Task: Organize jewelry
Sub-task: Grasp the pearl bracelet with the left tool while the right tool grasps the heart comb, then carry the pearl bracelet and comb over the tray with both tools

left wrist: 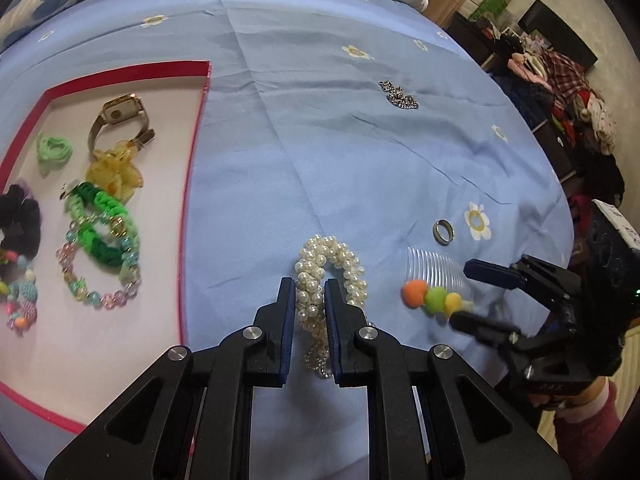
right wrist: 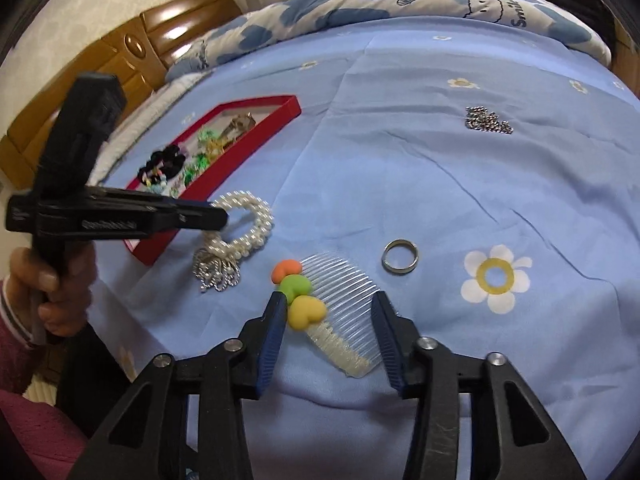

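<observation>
A white pearl bracelet with a silver tassel lies on the blue bedsheet. My left gripper is shut on its left strand, pearls pinched between the pads. To its right lies a clear hair comb with orange, green and yellow hearts. My right gripper stands open astride the comb, its fingers close on either side. The red-rimmed tray at the left holds a watch, a yellow claw clip, green ties, a black scrunchie and bead bracelets.
A metal ring lies just beyond the comb. A silver chain sits farther back on the sheet. A folded quilt lines the far edge. A wooden headboard is at the left, and piled clothes lie beyond the bed's right edge.
</observation>
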